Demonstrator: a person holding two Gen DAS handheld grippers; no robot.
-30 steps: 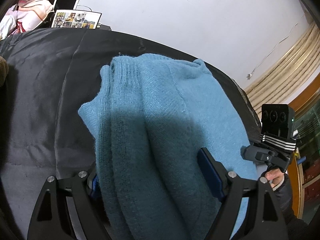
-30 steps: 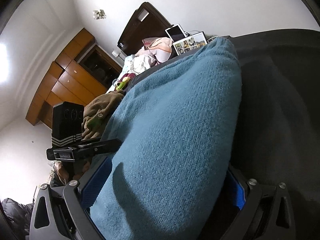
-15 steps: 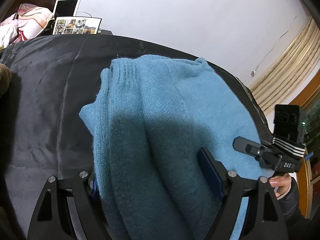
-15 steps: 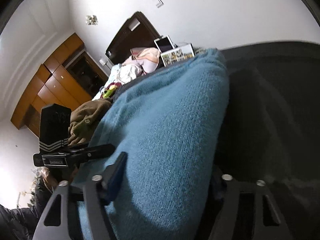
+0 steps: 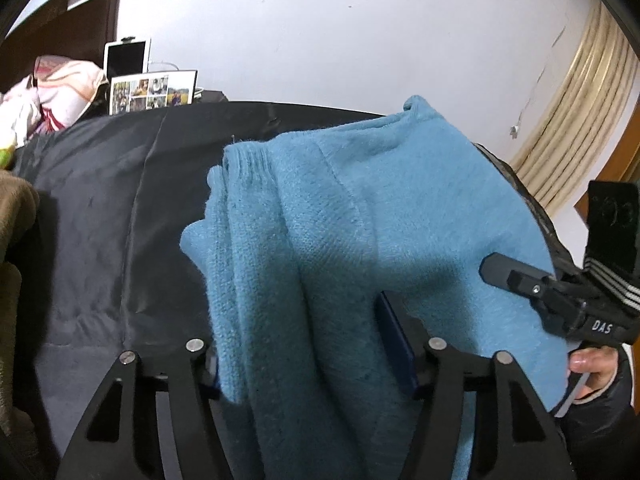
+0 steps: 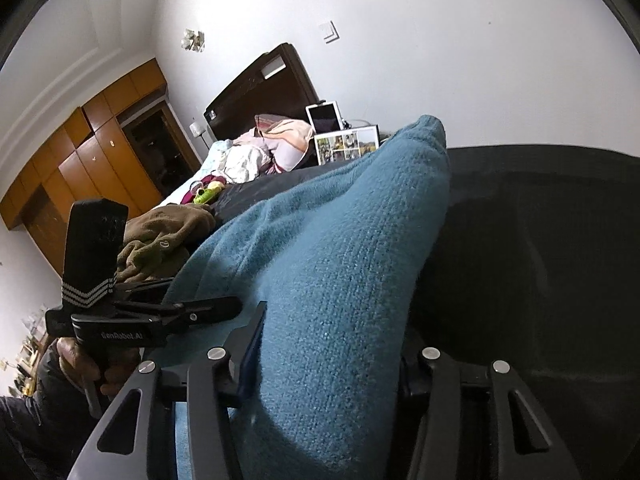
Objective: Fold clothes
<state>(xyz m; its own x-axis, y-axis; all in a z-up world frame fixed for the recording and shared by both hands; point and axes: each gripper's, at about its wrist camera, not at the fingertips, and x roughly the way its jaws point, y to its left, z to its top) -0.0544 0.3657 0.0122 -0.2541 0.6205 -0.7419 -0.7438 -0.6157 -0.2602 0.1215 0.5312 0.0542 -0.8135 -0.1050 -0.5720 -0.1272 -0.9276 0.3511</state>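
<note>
**Ana:** Left wrist view first. Where was the blue sweater [image 5: 360, 220]?

**Ben:** It lay folded lengthwise on the black bedcover [image 5: 88, 208], its ribbed edge away from the camera. Its near end ran up between the fingers of the left gripper [image 5: 312, 344]. Those jaws had just been closing, and the knit bulged between them. The right-hand blue pad [image 5: 394, 340] sat against the fabric; the other pad was hidden behind the fold. I judged it a grip on the doubled layers.

**Ana:** How would it handle?

**Ben:** It looked soft, thick and limp, with no stiffness. I'd expect it to sag from wherever it was held, so take it at both near corners, through all layers.

**Ana:** And the right wrist view?

**Ben:** The sweater [image 6: 340, 280] rose as a fat ridge between the fingers of the right gripper [image 6: 328, 352]. Those jaws had also just been closing, and the wool filled the gap completely, so I read it as clamped. The left gripper [image 6: 208, 308] showed beside it at the sweater's other near edge, held by a person's hand [image 6: 80, 364]. A brown garment [image 6: 164, 240] lay further off.

**Ana:** Risks?

**Ben:** The fuzzy knit probably wouldn't slip, but inner layers could slide out.
</note>
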